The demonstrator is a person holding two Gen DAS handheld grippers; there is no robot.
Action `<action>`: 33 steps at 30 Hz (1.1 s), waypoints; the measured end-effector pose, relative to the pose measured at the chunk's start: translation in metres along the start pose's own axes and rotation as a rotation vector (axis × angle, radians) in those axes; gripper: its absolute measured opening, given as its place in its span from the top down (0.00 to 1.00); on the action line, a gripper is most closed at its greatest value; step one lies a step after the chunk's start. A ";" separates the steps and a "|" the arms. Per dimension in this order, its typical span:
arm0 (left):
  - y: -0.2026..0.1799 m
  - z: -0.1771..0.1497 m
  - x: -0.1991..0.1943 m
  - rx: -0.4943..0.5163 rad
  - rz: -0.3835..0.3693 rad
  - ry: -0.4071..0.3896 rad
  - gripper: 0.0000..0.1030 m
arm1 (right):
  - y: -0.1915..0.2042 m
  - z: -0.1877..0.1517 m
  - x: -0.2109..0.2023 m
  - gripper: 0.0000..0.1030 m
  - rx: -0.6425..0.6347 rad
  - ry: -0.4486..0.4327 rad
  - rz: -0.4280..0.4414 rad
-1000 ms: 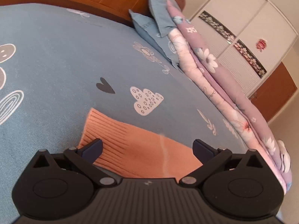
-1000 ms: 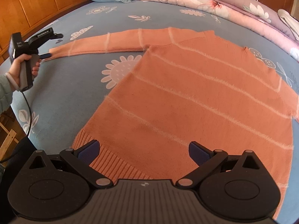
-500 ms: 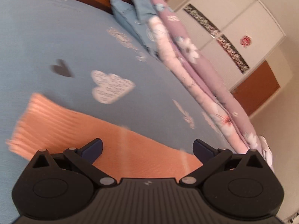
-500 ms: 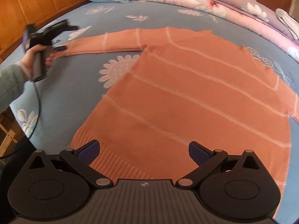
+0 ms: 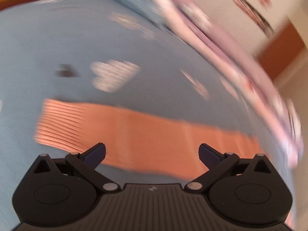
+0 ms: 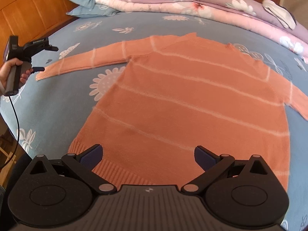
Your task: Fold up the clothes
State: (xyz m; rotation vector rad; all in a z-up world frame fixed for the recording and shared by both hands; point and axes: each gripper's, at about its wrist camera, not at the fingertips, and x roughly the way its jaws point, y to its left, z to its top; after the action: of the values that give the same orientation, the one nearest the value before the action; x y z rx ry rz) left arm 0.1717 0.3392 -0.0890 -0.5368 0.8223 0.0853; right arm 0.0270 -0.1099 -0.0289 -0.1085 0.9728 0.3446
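Orange sweater [image 6: 192, 104] w/ pale stripes lies flat, front-down or front-up unclear, spread across a blue patterned bed [image 6: 57, 111]. One sleeve [image 6: 92, 61] stretches out toward the wooden headboard [image 6: 28, 15]; ribbed hem sits nearest the right wrist camera. Right tongs [image 6: 147, 155] hover over the hem, fingers wide apart, nothing between them. Left tongs [image 6: 41, 58], seen from the right wrist view in a person's hand [image 6: 11, 73], are poised just beside the sleeve's cuff; contact w/ the cuff can't be judged. Left wrist view is heavily blurred: left tongs [image 5: 152, 151] spread apart above the sleeve [image 5: 144, 134], ribbed cuff at left, nothing clamped. Folded pink-and-lilac floral quilt [image 6: 192, 5] and blue pillows [image 6: 84, 2] line the bed's far edge.
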 end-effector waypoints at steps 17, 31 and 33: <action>-0.280 -0.172 0.029 0.555 -0.094 0.398 0.01 | -0.098 -0.052 -0.035 0.00 0.336 -0.005 -0.120; -0.236 -0.207 0.043 0.445 0.042 0.513 0.01 | -0.127 -0.068 -0.039 0.00 0.414 0.001 -0.125; -0.238 -0.208 0.036 0.462 0.042 0.505 0.01 | -0.128 -0.066 -0.037 0.00 0.413 0.004 -0.126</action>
State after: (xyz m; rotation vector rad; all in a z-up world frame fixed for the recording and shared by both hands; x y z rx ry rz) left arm 0.1215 0.0281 -0.1298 -0.0974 1.3016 -0.2079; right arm -0.0013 -0.2554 -0.0431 0.2048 1.0179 0.0238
